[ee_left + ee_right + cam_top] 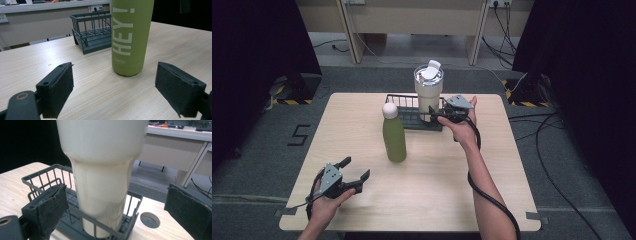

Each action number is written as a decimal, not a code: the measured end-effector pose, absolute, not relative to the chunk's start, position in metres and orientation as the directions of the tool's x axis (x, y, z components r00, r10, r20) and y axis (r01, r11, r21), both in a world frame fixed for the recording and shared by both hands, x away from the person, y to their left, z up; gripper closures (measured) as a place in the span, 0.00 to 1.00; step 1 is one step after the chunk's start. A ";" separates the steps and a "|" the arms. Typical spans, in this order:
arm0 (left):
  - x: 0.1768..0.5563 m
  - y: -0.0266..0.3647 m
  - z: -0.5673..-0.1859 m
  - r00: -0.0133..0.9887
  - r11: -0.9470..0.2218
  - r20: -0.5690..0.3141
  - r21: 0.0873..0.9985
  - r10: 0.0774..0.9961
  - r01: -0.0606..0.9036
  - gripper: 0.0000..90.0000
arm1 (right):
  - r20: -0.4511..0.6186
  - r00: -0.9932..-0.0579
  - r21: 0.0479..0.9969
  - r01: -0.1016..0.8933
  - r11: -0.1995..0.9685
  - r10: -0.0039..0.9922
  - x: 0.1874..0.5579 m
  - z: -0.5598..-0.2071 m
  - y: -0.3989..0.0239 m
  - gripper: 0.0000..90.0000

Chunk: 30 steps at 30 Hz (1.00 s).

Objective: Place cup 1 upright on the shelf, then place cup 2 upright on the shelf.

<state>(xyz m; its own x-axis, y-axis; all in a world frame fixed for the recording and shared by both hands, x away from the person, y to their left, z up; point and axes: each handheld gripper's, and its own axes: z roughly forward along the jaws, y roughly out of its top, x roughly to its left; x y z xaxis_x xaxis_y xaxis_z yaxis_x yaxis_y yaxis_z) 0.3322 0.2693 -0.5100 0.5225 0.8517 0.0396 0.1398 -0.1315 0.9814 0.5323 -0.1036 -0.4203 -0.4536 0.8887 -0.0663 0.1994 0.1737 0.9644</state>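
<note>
- Green bottle (131, 37) reads "HEY!" in pale letters running up its side; the small oval logo beneath is too small to read. It stands upright mid-desk, white cap on top.
- Your left gripper (351, 175) sits near the desk's (362, 125) front left corner, jaws wide apart, holding nothing; the bottle stands ahead of them, well apart.
- Your right gripper (437, 114) is at the wire basket (404, 107), jaws apart on either side of the cream tumbler (100, 182), not clamped.
- The tumbler stands upright inside the basket, lid flap raised.
- A round cable hole (150, 220) lies in the desk just beyond the basket.
</note>
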 end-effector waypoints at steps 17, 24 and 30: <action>0.333 0.267 -0.509 0.514 -0.134 0.047 0.982 0.857 0.133 0.16 | -0.056 -0.429 0.971 0.188 0.150 0.902 0.494 -0.426 -0.134 0.15; 0.333 0.268 -0.508 0.517 -0.132 0.047 0.983 0.855 0.130 0.16 | -0.044 -0.401 0.970 0.202 0.135 0.915 0.479 -0.433 -0.150 0.15; 0.333 0.267 -0.507 0.513 -0.129 0.048 0.984 0.857 0.123 0.16 | -0.023 -0.374 0.973 0.204 0.107 0.927 0.466 -0.436 -0.166 0.15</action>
